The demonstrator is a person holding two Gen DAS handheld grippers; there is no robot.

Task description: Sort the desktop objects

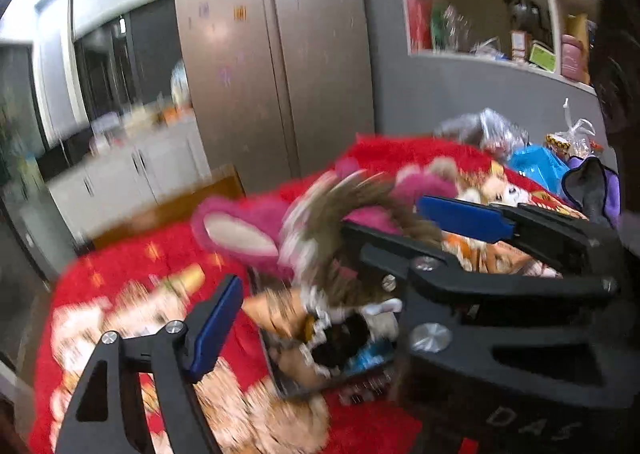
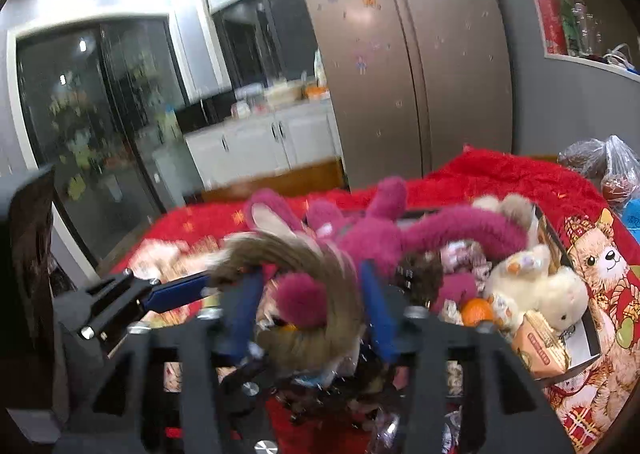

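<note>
Over the red cloth covering the surface, the right gripper pinches a brown furry toy between its blue pads, holding it just above a box that lies toward the surface's right edge, crowded with a pink plush, a cream plush and an orange. Beside it the left gripper stands spread wide, its blue fingers apart on either side of the same toy, touching nothing that can be made out through the blur.
</note>
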